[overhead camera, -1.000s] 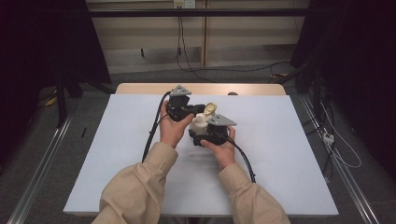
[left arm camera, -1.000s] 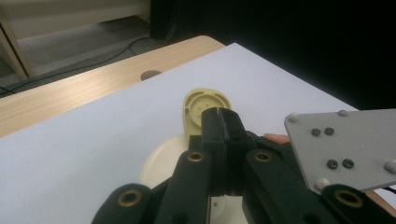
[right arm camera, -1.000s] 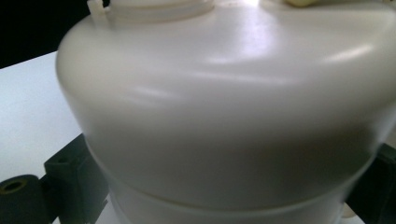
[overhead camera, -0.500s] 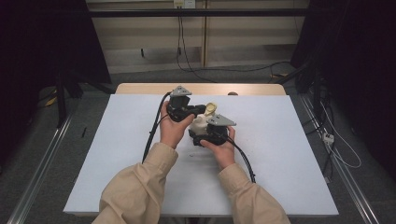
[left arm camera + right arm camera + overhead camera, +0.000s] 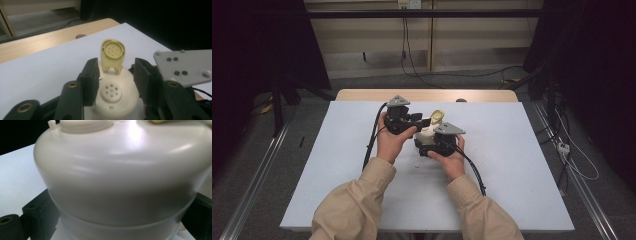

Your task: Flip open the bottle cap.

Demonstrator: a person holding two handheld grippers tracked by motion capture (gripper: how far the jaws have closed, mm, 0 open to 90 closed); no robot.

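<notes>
On the white table, the right gripper clamps the body of a cream shaker, its smooth domed shoulder swelling above a narrower base. Just beyond, the left gripper has its jaws either side of the shaker's top; they have just been opening and stand clear of the plastic. The round sifter disc shows seven holes. Behind it, the yellowish flip lid stands upright on its hinge.
</notes>
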